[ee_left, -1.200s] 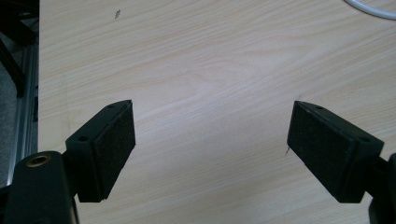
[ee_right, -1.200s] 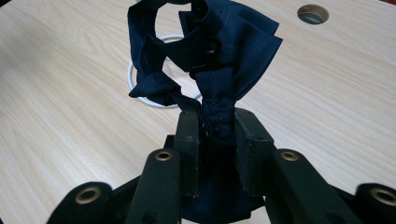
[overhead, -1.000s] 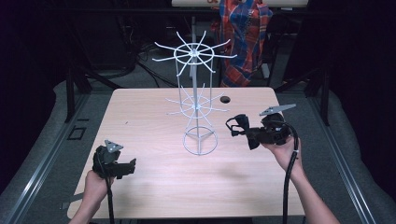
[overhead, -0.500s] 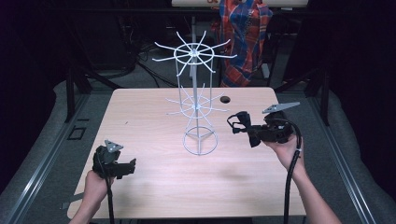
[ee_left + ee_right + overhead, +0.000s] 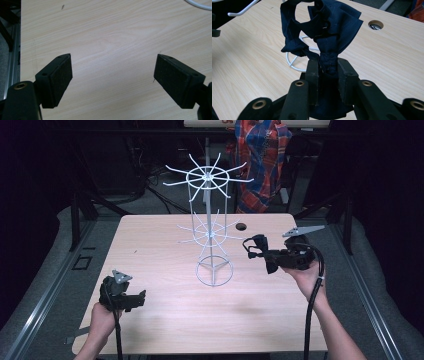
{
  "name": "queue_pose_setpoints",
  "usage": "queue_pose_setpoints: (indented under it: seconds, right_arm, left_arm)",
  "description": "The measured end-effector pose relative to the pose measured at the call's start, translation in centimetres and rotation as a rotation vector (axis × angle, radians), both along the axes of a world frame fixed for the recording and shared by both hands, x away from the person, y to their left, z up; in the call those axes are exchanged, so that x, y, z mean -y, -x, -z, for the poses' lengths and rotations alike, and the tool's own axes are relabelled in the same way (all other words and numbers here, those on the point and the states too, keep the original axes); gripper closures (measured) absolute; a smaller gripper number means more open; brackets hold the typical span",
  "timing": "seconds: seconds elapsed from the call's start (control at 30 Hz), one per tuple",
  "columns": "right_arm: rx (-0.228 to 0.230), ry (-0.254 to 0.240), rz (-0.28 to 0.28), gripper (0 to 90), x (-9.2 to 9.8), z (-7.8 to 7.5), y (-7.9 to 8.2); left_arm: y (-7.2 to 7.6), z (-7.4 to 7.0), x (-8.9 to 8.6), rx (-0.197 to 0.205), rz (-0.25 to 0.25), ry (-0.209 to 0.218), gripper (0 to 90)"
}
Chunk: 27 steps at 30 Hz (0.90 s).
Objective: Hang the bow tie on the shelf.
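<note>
A white wire rack with two tiers of radiating hooks stands upright at the table's middle on a ring base. Right of it, my right gripper is held above the table, shut on a dark navy fabric piece that looks like a bow tie. In the right gripper view the navy fabric sticks up from between the closed jaws of the right gripper, with the rack's base ring behind it. My left gripper rests low at the front left. Its jaws stand wide apart over bare wood, so the left gripper is open.
The light wooden table has a round cable hole near its back edge. A person in a plaid shirt stands behind the table. Dark floor and metal rails surround it.
My right gripper has lifted slightly and tilted with the navy fabric in it, staying right of the rack. The left gripper has not moved.
</note>
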State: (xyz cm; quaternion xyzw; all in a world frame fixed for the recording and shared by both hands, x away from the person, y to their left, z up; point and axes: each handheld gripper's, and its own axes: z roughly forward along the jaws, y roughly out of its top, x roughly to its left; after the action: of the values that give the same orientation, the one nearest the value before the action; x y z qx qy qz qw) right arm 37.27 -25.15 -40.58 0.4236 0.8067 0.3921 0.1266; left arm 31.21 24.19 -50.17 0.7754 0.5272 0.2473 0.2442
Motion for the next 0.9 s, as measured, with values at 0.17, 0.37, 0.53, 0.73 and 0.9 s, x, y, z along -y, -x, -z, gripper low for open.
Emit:
queue_pose_setpoints:
  seconds: [0.17,0.37,0.53,0.73,0.9]
  right_arm:
    - [0.004,-0.012,-0.007,72.6,-0.2,-0.2,-0.2]
    - [-0.006,-0.017,-0.016,72.6,-0.6,-0.3,-0.6]
    - [-0.012,-0.019,-0.016,72.6,-0.8,0.0,-0.9]
    - [-0.012,-0.022,-0.013,72.6,-1.0,0.1,-1.3]
    - [-0.022,-0.030,-0.005,72.6,-1.2,0.3,-1.7]
  left_arm:
    - [0.0,0.0,0.0,-0.001,-0.001,0.000,15.5]
    - [0.0,0.0,0.0,-0.001,0.000,0.000,15.6]
    - [0.0,0.0,0.0,0.001,0.001,0.001,15.5]
    - [0.0,0.0,0.0,0.001,0.002,0.000,15.5]
    - [0.0,0.0,0.0,0.001,0.002,0.000,15.6]
